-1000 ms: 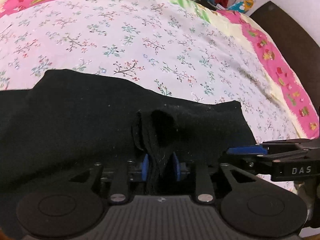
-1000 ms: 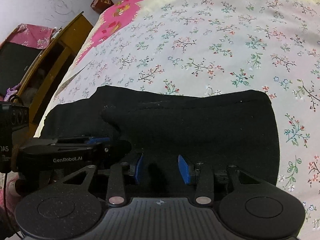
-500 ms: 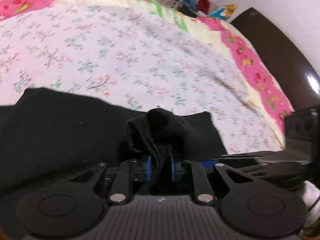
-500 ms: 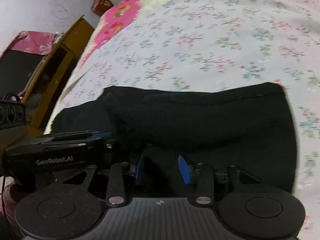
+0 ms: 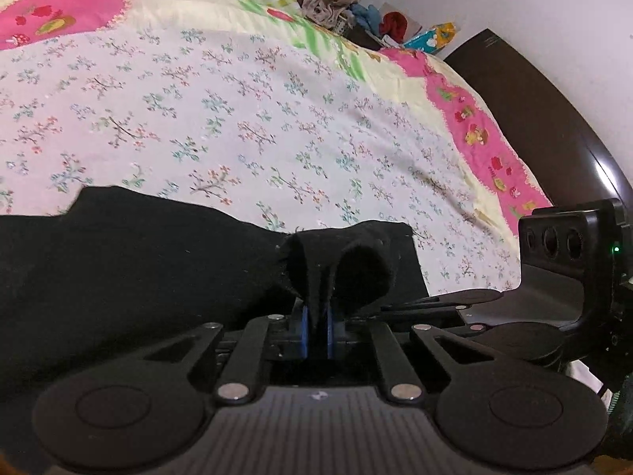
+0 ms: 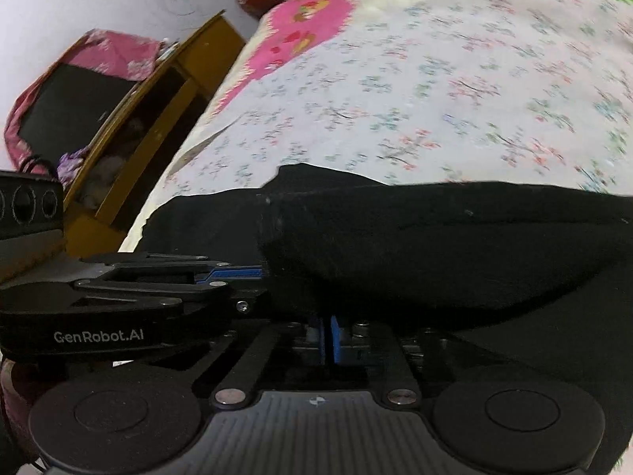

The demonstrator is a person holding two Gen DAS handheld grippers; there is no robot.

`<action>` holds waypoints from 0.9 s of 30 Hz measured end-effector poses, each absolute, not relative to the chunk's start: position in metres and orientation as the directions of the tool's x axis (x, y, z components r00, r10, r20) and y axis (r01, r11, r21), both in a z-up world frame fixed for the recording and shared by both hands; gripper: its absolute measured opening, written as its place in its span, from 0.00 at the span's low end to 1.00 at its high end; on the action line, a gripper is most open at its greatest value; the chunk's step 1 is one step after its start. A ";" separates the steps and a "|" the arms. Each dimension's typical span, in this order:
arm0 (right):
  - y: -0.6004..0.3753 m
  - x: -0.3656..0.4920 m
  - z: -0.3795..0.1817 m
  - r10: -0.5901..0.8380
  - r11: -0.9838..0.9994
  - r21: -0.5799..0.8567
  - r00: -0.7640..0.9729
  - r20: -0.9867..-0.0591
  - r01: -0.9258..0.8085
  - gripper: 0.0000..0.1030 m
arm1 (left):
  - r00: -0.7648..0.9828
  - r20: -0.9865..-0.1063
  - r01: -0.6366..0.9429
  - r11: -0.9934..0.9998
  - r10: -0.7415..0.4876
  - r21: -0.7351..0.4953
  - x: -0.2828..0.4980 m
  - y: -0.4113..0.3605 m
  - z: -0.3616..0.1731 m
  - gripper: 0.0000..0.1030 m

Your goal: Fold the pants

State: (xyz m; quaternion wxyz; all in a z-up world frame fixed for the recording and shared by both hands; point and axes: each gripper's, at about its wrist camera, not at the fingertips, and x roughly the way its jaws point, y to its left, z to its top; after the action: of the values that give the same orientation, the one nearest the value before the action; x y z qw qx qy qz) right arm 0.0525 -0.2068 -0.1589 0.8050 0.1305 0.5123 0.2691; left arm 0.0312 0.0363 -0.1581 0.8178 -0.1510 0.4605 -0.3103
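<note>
**Both grippers clamp the black pants**

Since a second ago, we have just been closing both pairs of jaws — the left gripper point(image 5: 315, 330) now pinches a bunched fold of the pants point(image 5: 130, 261), lifted off the floral bedsheet point(image 5: 245, 118). Our right gripper point(image 6: 328, 338) has closed on the pants' near edge (pads nearly hidden by cloth). "GenRobot.AI" reads on the left gripper's side.
</note>
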 end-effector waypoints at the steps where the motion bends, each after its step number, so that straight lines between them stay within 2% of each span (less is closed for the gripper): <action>1: -0.203 0.054 -0.157 0.569 0.819 0.482 0.330 -0.753 -0.311 0.00 | 0.387 -0.658 0.367 0.762 -0.646 -0.533 0.032 0.039 -0.158 0.17; 10: -0.167 0.057 -0.150 0.601 0.780 0.454 0.316 -0.734 -0.430 0.00 | 0.413 -0.673 0.346 0.790 -0.613 -0.507 0.029 0.073 -0.147 0.17; 15: -0.147 0.068 -0.171 0.586 0.788 0.476 0.239 -0.774 -0.390 0.00 | 0.388 -0.743 0.237 0.838 -0.546 -0.492 0.038 0.090 -0.174 0.19; 16: -0.147 0.066 -0.172 0.586 0.789 0.481 0.234 -0.775 -0.383 0.06 | 0.383 -0.755 0.215 0.846 -0.533 -0.489 0.040 0.093 -0.182 0.21; 17: -0.150 0.062 -0.170 0.587 0.790 0.482 0.240 -0.773 -0.379 0.15 | 0.395 -0.763 0.194 0.858 -0.511 -0.475 0.041 0.097 -0.186 0.22; 19: -0.164 0.051 -0.159 0.572 0.804 0.464 0.269 -0.775 -0.373 0.24 | 0.419 -0.787 0.143 0.889 -0.453 -0.435 0.041 0.106 -0.190 0.25; 21: -0.188 0.041 -0.143 0.542 0.829 0.431 0.320 -0.777 -0.356 0.23 | 0.448 -0.799 0.065 0.906 -0.401 -0.419 0.041 0.120 -0.192 0.26; 23: -0.217 0.040 -0.131 0.502 0.861 0.406 0.380 -0.777 -0.307 0.23 | 0.497 -0.796 -0.006 0.916 -0.345 -0.401 0.038 0.134 -0.186 0.31; 25: -0.249 0.047 -0.122 0.444 0.896 0.377 0.456 -0.771 -0.235 0.24 | 0.543 -0.805 -0.065 0.944 -0.238 -0.323 0.033 0.137 -0.176 0.33; 27: -0.272 0.059 -0.122 0.380 0.925 0.333 0.519 -0.766 -0.185 0.24 | 0.588 -0.781 -0.026 0.960 -0.211 -0.279 0.029 0.125 -0.160 0.33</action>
State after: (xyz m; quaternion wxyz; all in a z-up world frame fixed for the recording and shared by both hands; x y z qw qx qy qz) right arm 0.0587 -0.2720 -0.1218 0.8650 0.1051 0.4626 0.1632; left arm 0.0292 0.1249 -0.1605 0.8813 -0.1316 0.4508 -0.0526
